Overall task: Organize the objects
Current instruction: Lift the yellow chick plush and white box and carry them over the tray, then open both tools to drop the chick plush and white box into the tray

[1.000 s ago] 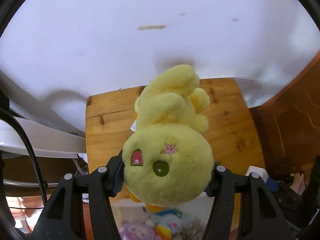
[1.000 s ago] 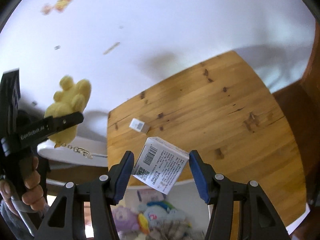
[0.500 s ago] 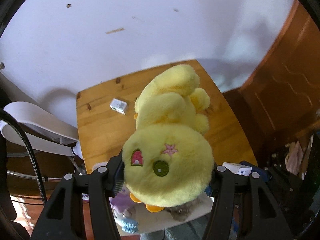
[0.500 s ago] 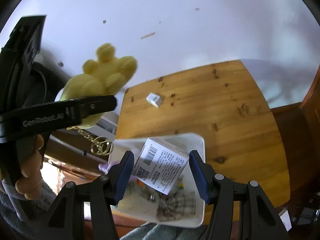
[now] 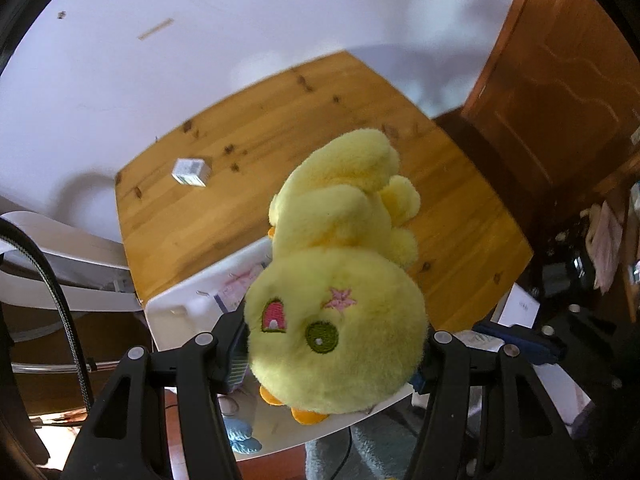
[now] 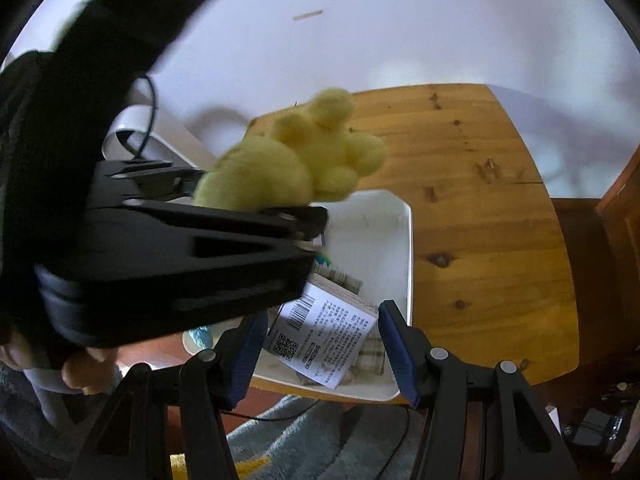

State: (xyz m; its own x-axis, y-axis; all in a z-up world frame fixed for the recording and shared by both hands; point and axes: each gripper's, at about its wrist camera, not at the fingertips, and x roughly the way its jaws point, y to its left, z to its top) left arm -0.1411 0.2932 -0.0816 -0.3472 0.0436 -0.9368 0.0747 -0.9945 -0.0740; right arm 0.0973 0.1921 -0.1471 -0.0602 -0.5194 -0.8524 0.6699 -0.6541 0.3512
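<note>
As both views look down toward a wooden surface, each gripper carries one thing above a white tray.

Left gripper: the left gripper (image 5: 334,354) is clamped on a yellow plush toy (image 5: 336,300), its two black fingers pressed into either side of the round head.
Plush toy: upside down in the left view, with a pink mouth, a green stitched eye and a pink star on its face; its body and limbs point away from the camera. In the right view it shows as a blurred yellow shape (image 6: 292,160) held above the tray's far left part.
Right gripper: the right gripper (image 6: 320,348) is closed on a white box (image 6: 320,340), with blue pads touching its left and right sides.
Box: tilted, printed with a barcode, a square code and small text too fine to read; it hangs over the near end of the tray.
Tray: the white tray (image 6: 404,248) sits at the near edge of the surface (image 6: 480,200); some soft toys and a piece of checked cloth lie inside, partly hidden.
Small box: a second, small white box (image 5: 191,172) lies alone on the surface near its far left corner, well apart from the tray.
Hand: fingers of the person's left hand (image 6: 84,368) show at the lower left of the right view, gripping the left tool's handle.
</note>
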